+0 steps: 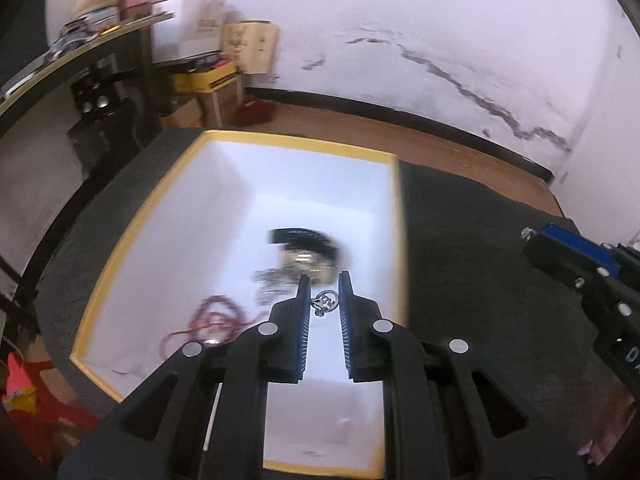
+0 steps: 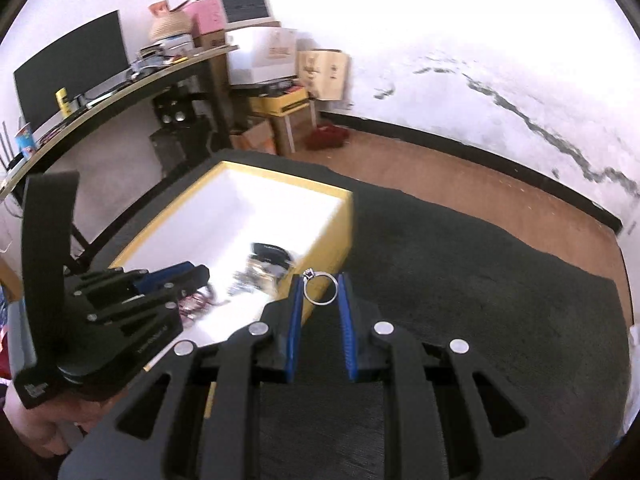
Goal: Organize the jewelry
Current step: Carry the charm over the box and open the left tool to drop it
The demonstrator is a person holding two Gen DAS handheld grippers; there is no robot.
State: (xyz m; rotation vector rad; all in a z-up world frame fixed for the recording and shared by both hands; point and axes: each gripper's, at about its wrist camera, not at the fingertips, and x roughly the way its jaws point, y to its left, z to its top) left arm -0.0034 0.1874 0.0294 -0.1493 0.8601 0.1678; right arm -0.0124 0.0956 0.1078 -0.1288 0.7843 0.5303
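- We read no full word anywhere.
- On the right gripper body, at the edge of the left wrist view, we see white letters starting with "D"; the rest is cut off.
- On the left gripper base, the right wrist view shows small white print, too blurred to read.
- Cardboard boxes by the wall carry printed marks we cannot make out.

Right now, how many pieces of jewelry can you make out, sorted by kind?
Rings: 1, held in the right tool
Silver pendants or charms: 1, between the left tool's fingers
Red bead strands: 1
Black bands: 1
Blurred silver pile: 1, pieces uncountable
Total: 5
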